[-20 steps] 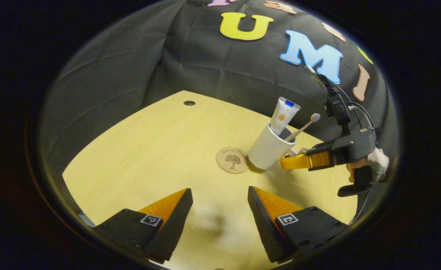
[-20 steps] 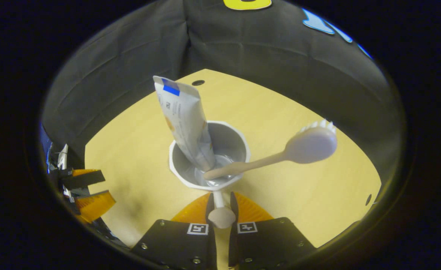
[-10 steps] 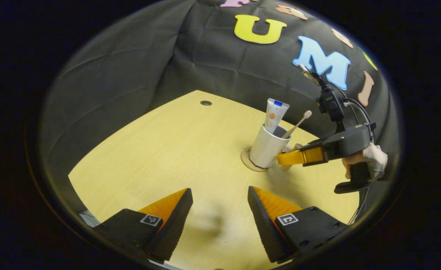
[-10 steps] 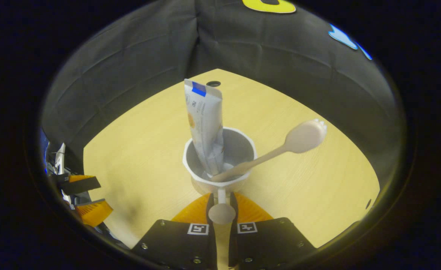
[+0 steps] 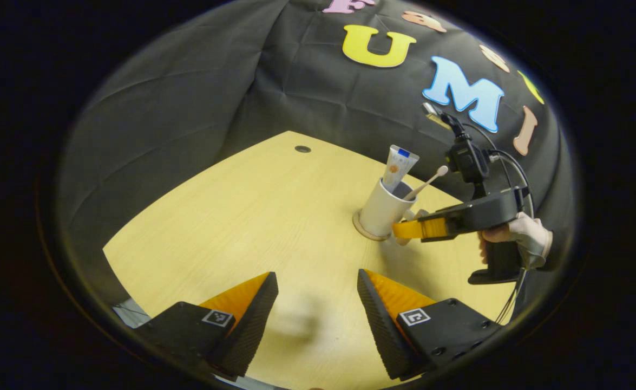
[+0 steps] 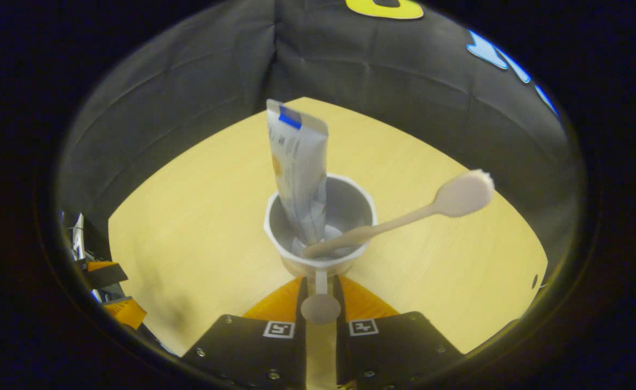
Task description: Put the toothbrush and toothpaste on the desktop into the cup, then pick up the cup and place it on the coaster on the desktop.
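A second ago the cup (image 5: pixel 384 209) hung tilted just beside the coaster (image 5: pixel 365 232); now it stands upright on it, carried there by the right hand-held gripper (image 5: pixel 404 230). In the right gripper view that hand-held gripper (image 6: pixel 320 290) is nearly closed, its two fingers pressing on either side of the cup's handle (image 6: pixel 320 304), with the cup (image 6: pixel 320 227) directly ahead of them. The toothpaste (image 6: pixel 299 168) stands inside, leaning toward the far rim, and the toothbrush (image 6: pixel 404 214) slants out over the rim to the right of the fingers, head up. Both items are therefore in the cup, and the cup appears seated on the coaster, whose edge peeks out under its base in the left gripper view. What seems left is only to let go of the handle and draw back. The left hand-held gripper (image 5: pixel 318 309) hovers low over the bench (image 5: pixel 231 216), wide open and holding nothing, well apart from the cup, which sits ahead of it and to its right. There is plenty of bare bench all round the cup; the far edges meet the wall and a small grommet hole (image 5: pixel 302 149) lies well beyond. I judge a straight pull-back along the fingers' line safest, since a sideways swing could catch the handle or the overhanging toothbrush.
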